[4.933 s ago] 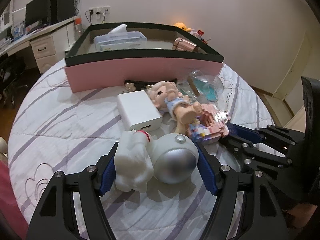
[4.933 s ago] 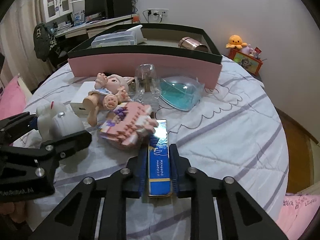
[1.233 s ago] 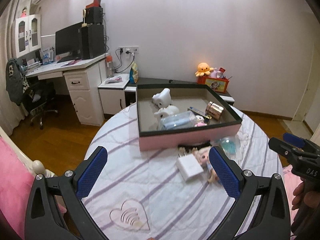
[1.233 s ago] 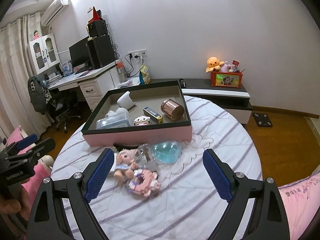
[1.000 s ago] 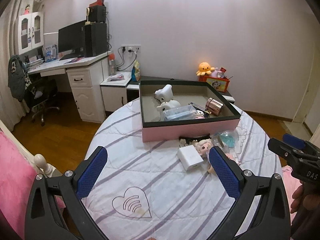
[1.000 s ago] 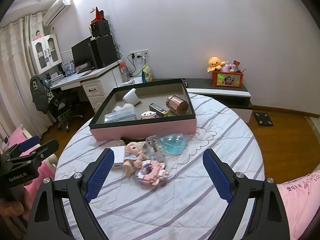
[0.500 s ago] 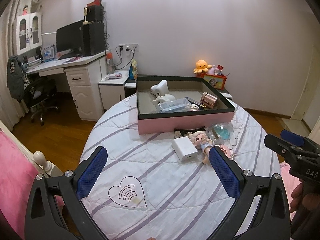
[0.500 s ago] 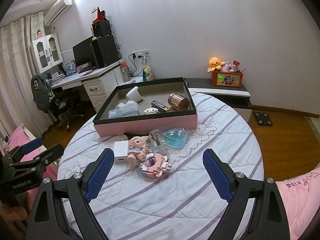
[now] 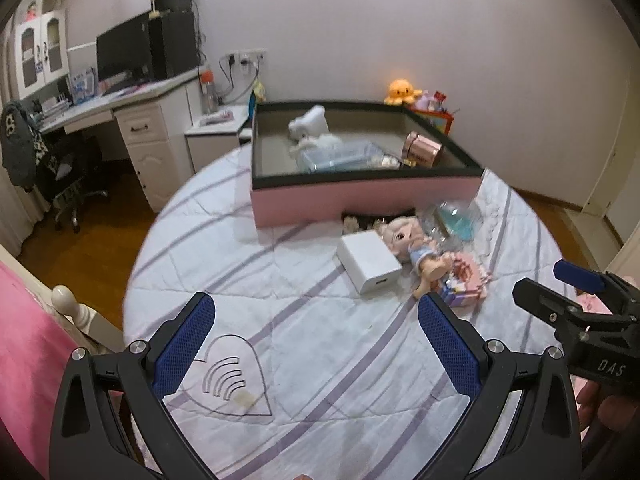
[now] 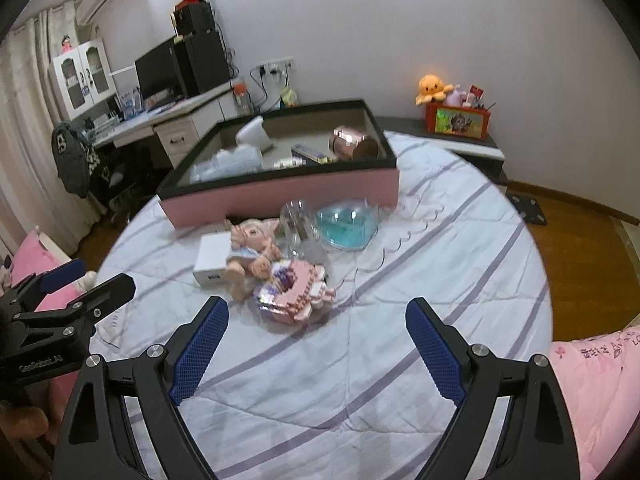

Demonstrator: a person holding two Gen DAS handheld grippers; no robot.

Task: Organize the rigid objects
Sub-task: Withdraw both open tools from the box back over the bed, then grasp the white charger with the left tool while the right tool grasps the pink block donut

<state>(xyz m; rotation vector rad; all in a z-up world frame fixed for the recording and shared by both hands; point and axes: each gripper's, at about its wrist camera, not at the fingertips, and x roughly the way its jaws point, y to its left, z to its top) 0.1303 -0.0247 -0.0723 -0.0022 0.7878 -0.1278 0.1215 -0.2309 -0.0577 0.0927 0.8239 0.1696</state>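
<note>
In the left wrist view the left gripper (image 9: 316,342) hangs over the striped bedspread (image 9: 304,288), its 2 blue pads wide apart with nothing between them. Ahead lies a white charger block (image 9: 368,265) touching a doll (image 9: 416,250), with a pink brick model (image 9: 466,284) partly hidden behind the right pad. The pink tray (image 9: 360,196) holds a copper tin (image 9: 422,149) and a clear case whose contents are blurred. The right gripper (image 9: 576,300) is cut off at the frame edge. In the right wrist view the right gripper (image 10: 316,344) also stands wide apart and empty, above the bedspread (image 10: 440,272). The brick model (image 10: 294,292) lies just ahead, beside the doll (image 10: 252,250), a clear glass piece (image 10: 298,226) and a blue heart-shaped dish (image 10: 346,226). The tray (image 10: 280,196) hides whatever dark thing lies under its front edge.
</note>
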